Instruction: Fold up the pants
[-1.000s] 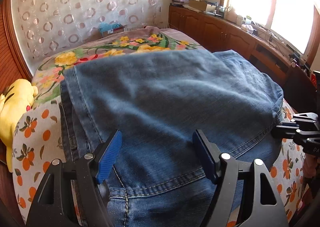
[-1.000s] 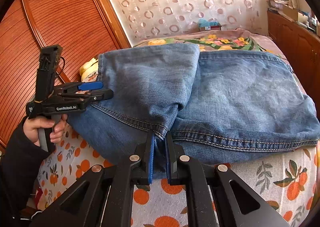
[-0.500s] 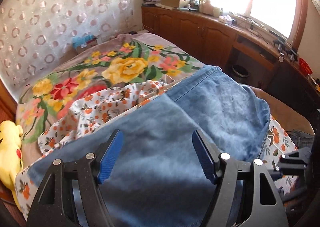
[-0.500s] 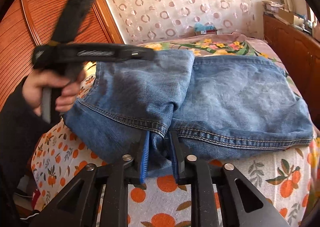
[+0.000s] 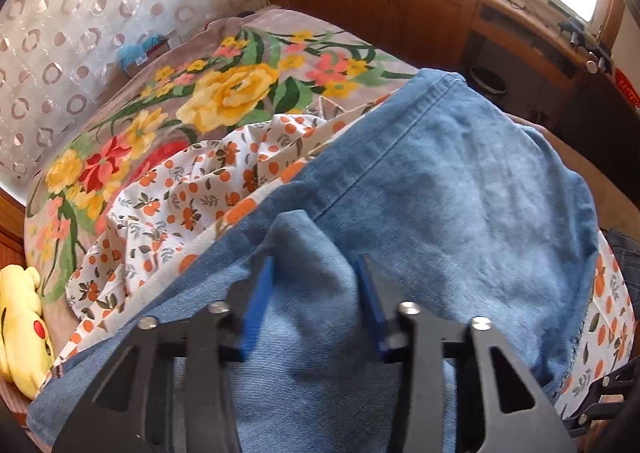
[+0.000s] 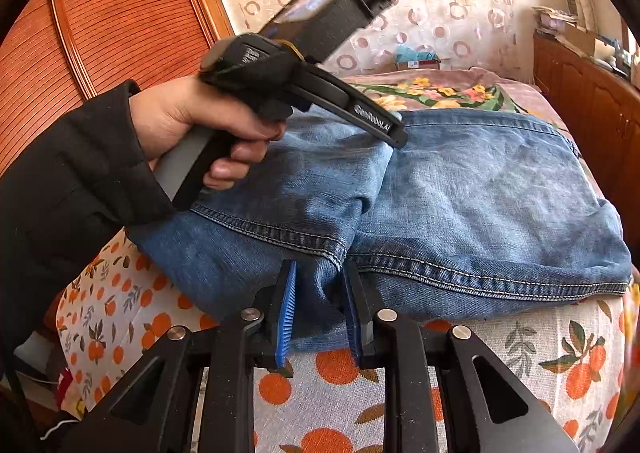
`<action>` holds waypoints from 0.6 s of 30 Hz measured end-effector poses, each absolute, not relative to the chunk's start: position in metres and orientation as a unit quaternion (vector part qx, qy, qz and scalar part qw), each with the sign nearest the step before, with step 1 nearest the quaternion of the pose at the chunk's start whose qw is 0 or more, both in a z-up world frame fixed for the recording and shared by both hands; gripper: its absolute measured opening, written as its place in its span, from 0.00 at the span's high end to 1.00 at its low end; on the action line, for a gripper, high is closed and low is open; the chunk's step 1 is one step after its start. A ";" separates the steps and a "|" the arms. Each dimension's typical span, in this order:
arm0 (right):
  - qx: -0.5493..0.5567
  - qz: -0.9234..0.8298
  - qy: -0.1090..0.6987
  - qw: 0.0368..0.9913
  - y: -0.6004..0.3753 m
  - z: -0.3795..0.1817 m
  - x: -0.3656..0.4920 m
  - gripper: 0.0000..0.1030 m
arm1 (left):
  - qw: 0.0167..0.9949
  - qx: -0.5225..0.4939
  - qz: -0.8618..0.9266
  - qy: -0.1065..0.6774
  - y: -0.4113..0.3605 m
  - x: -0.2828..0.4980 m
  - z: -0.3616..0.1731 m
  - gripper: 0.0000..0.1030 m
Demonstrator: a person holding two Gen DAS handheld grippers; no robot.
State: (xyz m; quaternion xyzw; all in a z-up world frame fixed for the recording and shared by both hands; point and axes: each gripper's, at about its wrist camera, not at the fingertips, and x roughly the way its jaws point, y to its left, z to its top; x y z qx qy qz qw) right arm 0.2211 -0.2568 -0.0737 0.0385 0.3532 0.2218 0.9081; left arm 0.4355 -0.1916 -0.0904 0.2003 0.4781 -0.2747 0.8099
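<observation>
On the bed, over a white sheet printed with oranges (image 6: 500,353), lie the faded blue denim pants (image 6: 480,189), folded into a thick stack with stitched hems toward the right wrist camera. Beyond them a pinkish blanket with large yellow and red flowers (image 5: 224,93) covers the far part of the bed, and a yellow plush toy (image 5: 20,325) sits at its left edge in the left wrist view.

The left hand-held gripper (image 5: 316,293) points steeply down at the far fold of the pants; a raised ridge of denim stands between its blue pads, and its jaws are closing on that ridge. From the right wrist view, the person's left hand (image 6: 192,125), in a black sleeve (image 6: 68,173), grips its handle above the pants' left half.

The right hand-held gripper (image 6: 318,305) sits at the near edge of the stack, jaws a little apart and closing, with the denim corner below the hems bunched between the blue pads and touching both.

A wooden cabinet run (image 5: 400,9) lines the window wall.
</observation>
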 end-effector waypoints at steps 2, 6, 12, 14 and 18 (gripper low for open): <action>0.042 0.225 0.353 0.907 -0.258 -0.075 0.223 0.87 | 0.817 0.210 -0.268 0.465 -0.193 0.432 -0.088 0.81; 0.045 0.229 0.349 0.907 -0.259 -0.074 0.221 0.95 | 0.843 0.190 -0.254 0.435 -0.181 0.433 -0.069 0.89; 0.053 0.225 0.339 0.912 -0.262 -0.069 0.219 0.98 | 0.857 0.171 -0.248 0.417 -0.173 0.438 -0.054 0.88; 0.057 0.220 0.344 0.911 -0.263 -0.071 0.219 0.98 | 0.858 0.167 -0.252 0.414 -0.172 0.436 -0.052 0.87; 0.058 0.218 0.351 0.909 -0.263 -0.070 0.217 0.94 | 0.865 0.148 -0.259 0.402 -0.158 0.427 -0.040 0.68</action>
